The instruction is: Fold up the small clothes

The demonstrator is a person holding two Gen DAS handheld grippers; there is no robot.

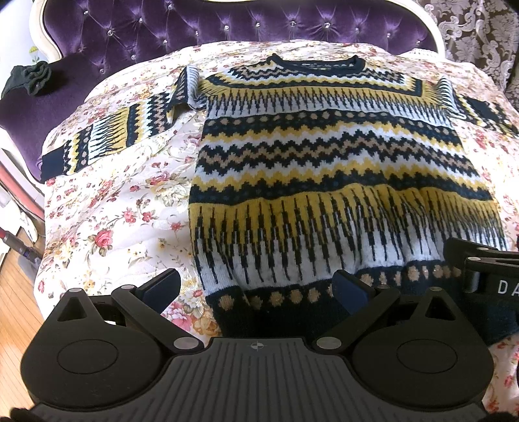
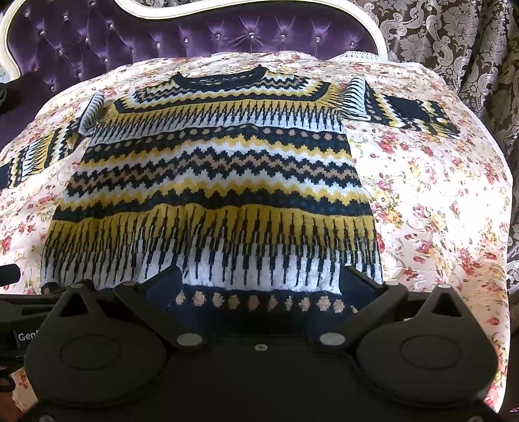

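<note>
A knitted sweater [image 1: 324, 162] with navy, yellow, white and tan zigzag bands lies flat, front up, on a floral bedspread [image 1: 113, 211], collar toward the headboard and both sleeves spread out. My left gripper [image 1: 258, 285] is open over the left part of the navy dotted hem [image 1: 285, 297], one finger [image 1: 168, 282] out over the bedspread. My right gripper [image 2: 261, 285] is open over the right part of the hem [image 2: 259, 303] of the sweater [image 2: 220, 168], its fingers [image 2: 356, 282] wide apart. Whether the pads touch the knit is not visible.
A purple tufted headboard [image 1: 243, 26] with a white frame stands behind the bed. A dark ruffled cloth [image 1: 32, 78] lies on a purple seat at far left. Wooden floor [image 1: 16, 318] shows at left. Patterned curtains [image 2: 454, 39] hang at right.
</note>
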